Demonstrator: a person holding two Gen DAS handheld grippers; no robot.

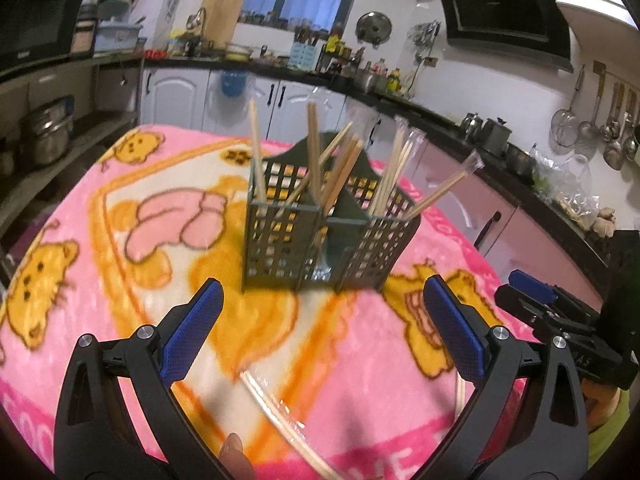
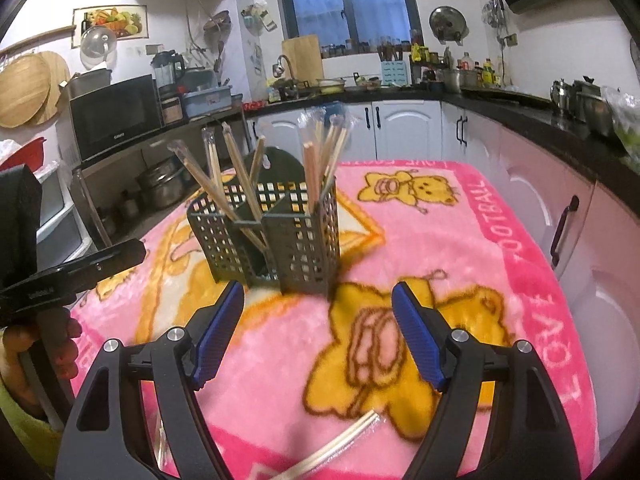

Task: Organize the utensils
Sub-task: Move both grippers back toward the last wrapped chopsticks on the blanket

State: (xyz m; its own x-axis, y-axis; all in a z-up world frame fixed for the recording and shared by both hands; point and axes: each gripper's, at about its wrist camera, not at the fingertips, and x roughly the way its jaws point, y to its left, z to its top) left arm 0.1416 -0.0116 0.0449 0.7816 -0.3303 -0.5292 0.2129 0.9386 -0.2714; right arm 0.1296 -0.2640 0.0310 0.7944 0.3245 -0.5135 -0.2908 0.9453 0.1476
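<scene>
Right wrist view: wrapped chopsticks [image 2: 340, 446] lie on blanket [image 2: 460, 248] just below right gripper [image 2: 318, 334], long axis diagonal, jaws apart and empty; holder [image 2: 264, 236] ahead.

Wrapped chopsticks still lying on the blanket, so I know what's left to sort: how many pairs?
2 visible. One pair lies between the left gripper's fingers; another lies by its right finger. More may be hidden below the frame.
</scene>
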